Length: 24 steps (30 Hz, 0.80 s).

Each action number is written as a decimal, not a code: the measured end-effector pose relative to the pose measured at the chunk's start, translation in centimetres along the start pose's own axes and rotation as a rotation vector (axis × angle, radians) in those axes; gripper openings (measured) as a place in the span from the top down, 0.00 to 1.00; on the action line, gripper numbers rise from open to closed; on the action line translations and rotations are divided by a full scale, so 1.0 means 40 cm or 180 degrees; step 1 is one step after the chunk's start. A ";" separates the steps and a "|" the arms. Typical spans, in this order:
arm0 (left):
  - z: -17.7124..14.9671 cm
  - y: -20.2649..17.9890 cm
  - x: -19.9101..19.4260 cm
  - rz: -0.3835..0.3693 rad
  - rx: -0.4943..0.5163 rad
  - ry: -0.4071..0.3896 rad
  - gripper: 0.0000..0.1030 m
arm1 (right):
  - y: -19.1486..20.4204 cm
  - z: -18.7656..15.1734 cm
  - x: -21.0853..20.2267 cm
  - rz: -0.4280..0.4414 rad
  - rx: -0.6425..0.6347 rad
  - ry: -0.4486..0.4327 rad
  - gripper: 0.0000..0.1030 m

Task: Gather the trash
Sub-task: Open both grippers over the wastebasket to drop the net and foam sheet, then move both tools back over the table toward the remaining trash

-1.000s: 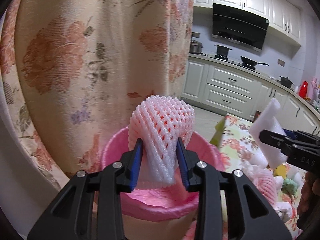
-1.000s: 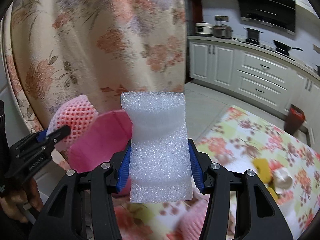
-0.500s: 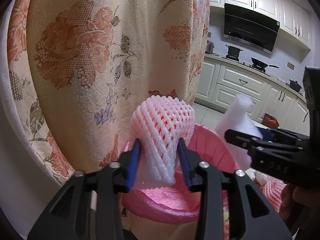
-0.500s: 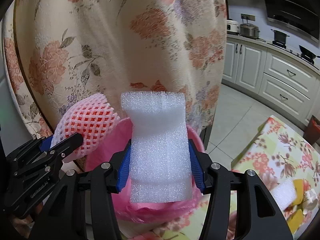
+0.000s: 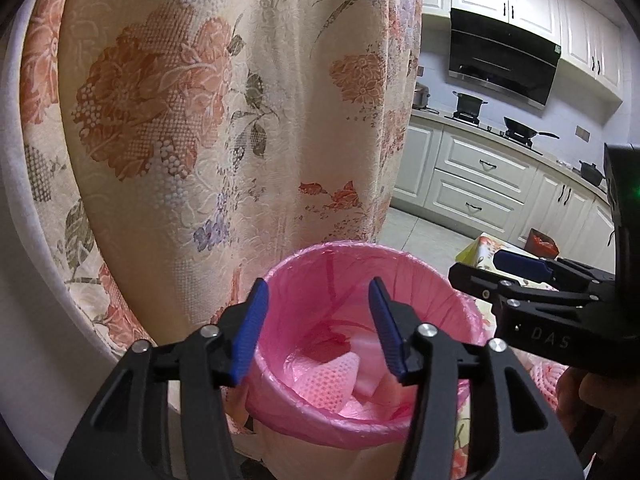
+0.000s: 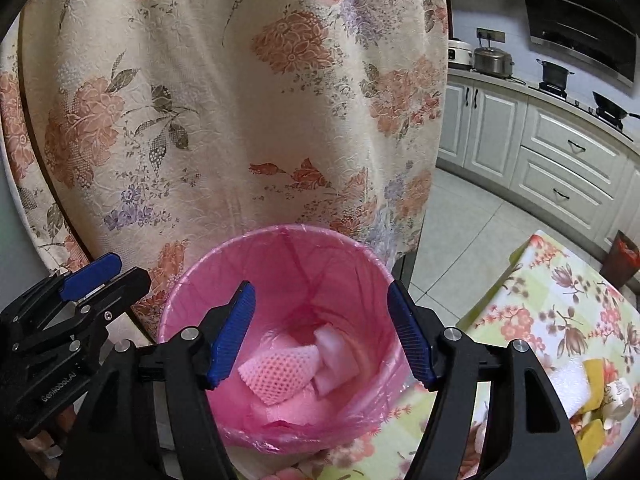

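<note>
Trash [image 6: 280, 372] in bin [image 6: 192, 280]; both hand-held grippers empty.

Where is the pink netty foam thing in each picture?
Left wrist view: the pink mesh foam fruit net lies at the bottom of the pink-lined trash bin, low centre.
Right wrist view: it lies inside the bin, low centre.
Shared landmark: the flowered cream curtain behind the bin.

The right gripper [image 5: 516, 272] carries the raised letters "DAS" on the side of its black body, seen from the left wrist view. The left gripper [image 6: 100, 276] carries white lettering "GenRobot.AI" along its black body. No other text is legible.
</note>
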<state>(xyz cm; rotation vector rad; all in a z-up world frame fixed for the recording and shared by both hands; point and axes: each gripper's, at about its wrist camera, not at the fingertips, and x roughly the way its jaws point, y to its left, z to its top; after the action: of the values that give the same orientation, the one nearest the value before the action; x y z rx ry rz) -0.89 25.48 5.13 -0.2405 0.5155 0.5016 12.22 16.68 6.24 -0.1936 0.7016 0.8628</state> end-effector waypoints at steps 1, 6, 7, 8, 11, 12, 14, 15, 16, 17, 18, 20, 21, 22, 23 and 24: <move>0.001 -0.003 -0.006 -0.0023 -0.0001 -0.0015 0.48 | -0.003 -0.002 -0.007 -0.0007 0.0006 -0.0009 0.37; 0.001 -0.030 -0.034 -0.0118 0.0059 -0.0065 0.47 | -0.023 -0.016 -0.055 -0.0072 0.0050 -0.0066 0.37; 0.000 -0.038 -0.041 -0.0146 0.0071 -0.0079 0.45 | -0.029 -0.019 -0.065 -0.0086 0.0064 -0.0080 0.36; 0.000 -0.046 -0.046 -0.0161 0.0081 -0.0090 0.43 | -0.035 -0.023 -0.077 -0.0108 0.0079 -0.0096 0.36; 0.000 -0.073 -0.063 -0.0253 0.0104 -0.0111 0.39 | -0.059 -0.036 -0.115 -0.0173 0.0146 -0.0142 0.36; 0.000 -0.083 -0.067 -0.0282 0.0111 -0.0112 0.39 | -0.068 -0.041 -0.130 -0.0199 0.0162 -0.0159 0.36; -0.001 -0.105 -0.074 -0.0336 0.0132 -0.0102 0.39 | -0.082 -0.053 -0.158 -0.0260 0.0180 -0.0196 0.35; -0.004 -0.118 -0.078 -0.0366 0.0152 -0.0097 0.39 | -0.091 -0.061 -0.174 -0.0295 0.0195 -0.0215 0.35; -0.006 -0.128 -0.080 -0.0375 0.0176 -0.0097 0.39 | -0.100 -0.066 -0.186 -0.0324 0.0208 -0.0231 0.33; -0.011 -0.147 -0.085 -0.0386 0.0224 -0.0105 0.39 | -0.113 -0.074 -0.203 -0.0360 0.0231 -0.0249 0.32; -0.012 -0.158 -0.086 -0.0408 0.0244 -0.0113 0.39 | -0.125 -0.081 -0.217 -0.0392 0.0257 -0.0262 0.32; -0.019 -0.182 -0.097 -0.0466 0.0261 -0.0127 0.36 | -0.159 -0.104 -0.254 -0.0474 0.0333 -0.0290 0.32; -0.022 -0.192 -0.098 -0.0505 0.0266 -0.0123 0.34 | -0.171 -0.112 -0.265 -0.0506 0.0359 -0.0299 0.32; -0.027 -0.208 -0.100 -0.0549 0.0283 -0.0108 0.34 | -0.193 -0.128 -0.286 -0.0554 0.0412 -0.0309 0.32; -0.029 -0.218 -0.103 -0.0572 0.0295 -0.0099 0.34 | -0.205 -0.136 -0.297 -0.0581 0.0441 -0.0312 0.32; -0.031 -0.231 -0.106 -0.0606 0.0308 -0.0091 0.32 | -0.225 -0.152 -0.315 -0.0632 0.0484 -0.0319 0.32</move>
<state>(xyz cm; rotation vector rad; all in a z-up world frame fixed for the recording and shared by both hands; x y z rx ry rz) 0.16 15.50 7.17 -0.1873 0.4823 0.2937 10.43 0.30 8.59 -0.0814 0.6397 0.6225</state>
